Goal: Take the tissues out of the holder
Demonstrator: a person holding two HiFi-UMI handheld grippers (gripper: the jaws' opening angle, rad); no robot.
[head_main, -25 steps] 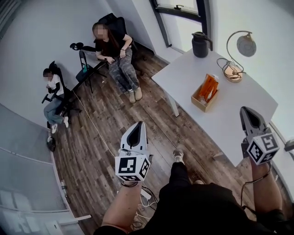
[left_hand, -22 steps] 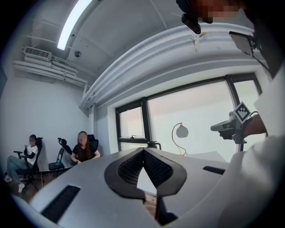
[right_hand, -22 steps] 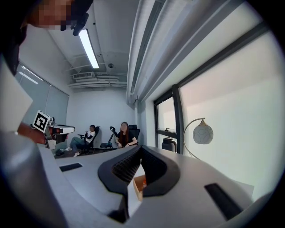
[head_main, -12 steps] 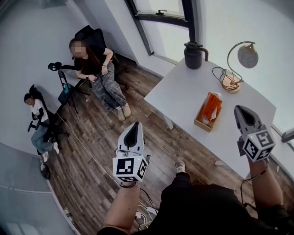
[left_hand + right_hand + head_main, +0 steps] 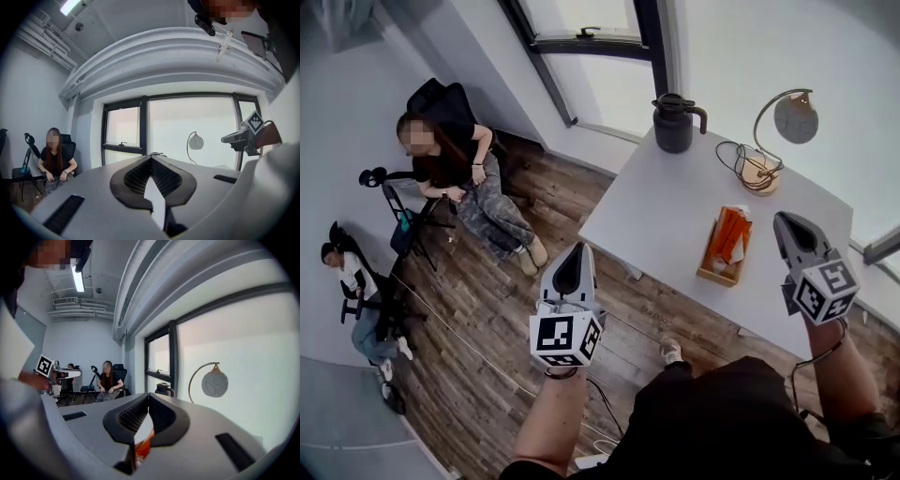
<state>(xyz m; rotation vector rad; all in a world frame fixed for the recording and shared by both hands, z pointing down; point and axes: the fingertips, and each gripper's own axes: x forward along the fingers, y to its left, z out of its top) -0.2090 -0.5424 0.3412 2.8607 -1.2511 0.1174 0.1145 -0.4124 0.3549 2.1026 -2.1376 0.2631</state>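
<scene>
Clearly, both grippers are clenched shut, with nothing between the jaws. Under the left gripper (image 5: 573,250) lies the wood floor (image 5: 487,309). Beneath and ahead of the right gripper (image 5: 783,221) spreads the white table (image 5: 666,206). Farther ahead of it stand a lamp (image 5: 766,167) and a black jug (image 5: 674,123). Just left of its tips sits the wooden holder (image 5: 713,275), with the orange tissue pack (image 5: 729,234) upright inside.

Black jug (image 5: 674,125), arc lamp (image 5: 795,120), white table (image 5: 661,211), seated person (image 5: 459,178)
</scene>
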